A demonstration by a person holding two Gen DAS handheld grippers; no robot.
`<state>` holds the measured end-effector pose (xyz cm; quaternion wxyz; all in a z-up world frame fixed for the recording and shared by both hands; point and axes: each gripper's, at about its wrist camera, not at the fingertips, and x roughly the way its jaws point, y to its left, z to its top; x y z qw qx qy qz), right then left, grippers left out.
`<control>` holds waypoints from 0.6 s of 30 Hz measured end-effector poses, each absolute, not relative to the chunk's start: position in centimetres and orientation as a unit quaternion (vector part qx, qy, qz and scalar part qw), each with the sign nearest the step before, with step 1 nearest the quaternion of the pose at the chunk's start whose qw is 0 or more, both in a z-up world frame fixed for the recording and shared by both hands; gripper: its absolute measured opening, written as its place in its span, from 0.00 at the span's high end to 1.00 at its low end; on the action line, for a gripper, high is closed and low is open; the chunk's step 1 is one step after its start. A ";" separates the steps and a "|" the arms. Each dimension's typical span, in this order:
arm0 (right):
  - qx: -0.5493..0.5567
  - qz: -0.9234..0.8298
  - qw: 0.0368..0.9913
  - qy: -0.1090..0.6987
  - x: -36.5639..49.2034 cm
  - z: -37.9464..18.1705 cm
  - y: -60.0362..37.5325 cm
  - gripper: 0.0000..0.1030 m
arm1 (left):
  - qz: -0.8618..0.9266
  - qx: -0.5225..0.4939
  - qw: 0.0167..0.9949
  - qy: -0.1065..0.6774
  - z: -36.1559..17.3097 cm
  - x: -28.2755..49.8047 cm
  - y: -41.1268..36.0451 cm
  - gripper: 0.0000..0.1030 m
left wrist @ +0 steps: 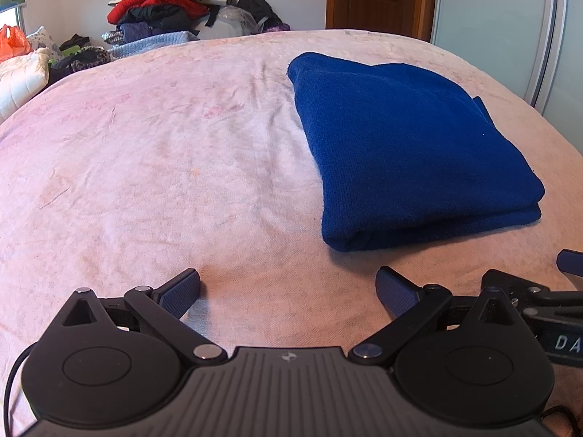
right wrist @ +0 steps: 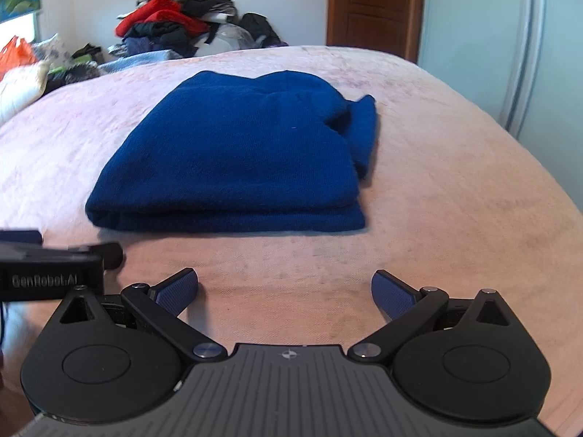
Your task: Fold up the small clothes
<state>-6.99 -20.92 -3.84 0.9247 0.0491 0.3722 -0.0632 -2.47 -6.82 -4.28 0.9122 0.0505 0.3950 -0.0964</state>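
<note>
On the bed (left wrist: 145,167), a blue garment (left wrist: 408,145) lies folded into a thick rectangle, its doubled fold edge facing the tongs. The left tongs (left wrist: 288,291) hover low over bare sheet, spread wide and empty, with the garment ahead and to their right. The right tongs (right wrist: 284,291) are equally wide and empty, the garment (right wrist: 237,160) directly ahead and near. At its far right a loose flap sticks out past the stack, so the fold does not look quite finished.

Judging from this, either that flap gets tucked or the piece gets one more fold. To do it well, each tongs should bite a near corner through all layers, lift only slightly, and carry both corners over together so the edges stay aligned. The knit looks soft and thick; a shallow pinch may catch only the top layer. A pile of clothes (left wrist: 164,3) sits beyond the bed.
</note>
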 end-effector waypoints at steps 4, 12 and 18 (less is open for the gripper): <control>0.061 -0.062 0.923 0.375 -7.2 -2.6 -21.4 0.01 | -0.093 0.044 0.908 0.407 -3.7 -2.5 -6.6 0.00; 0.065 -0.058 0.921 0.381 -7.3 -2.3 -21.5 0.01 | -0.090 0.038 0.908 0.408 -3.5 -2.6 -6.3 0.00; 0.065 -0.056 0.920 0.383 -7.5 -2.4 -21.4 0.01 | -0.090 0.044 0.910 0.402 -3.4 -2.9 -6.3 0.00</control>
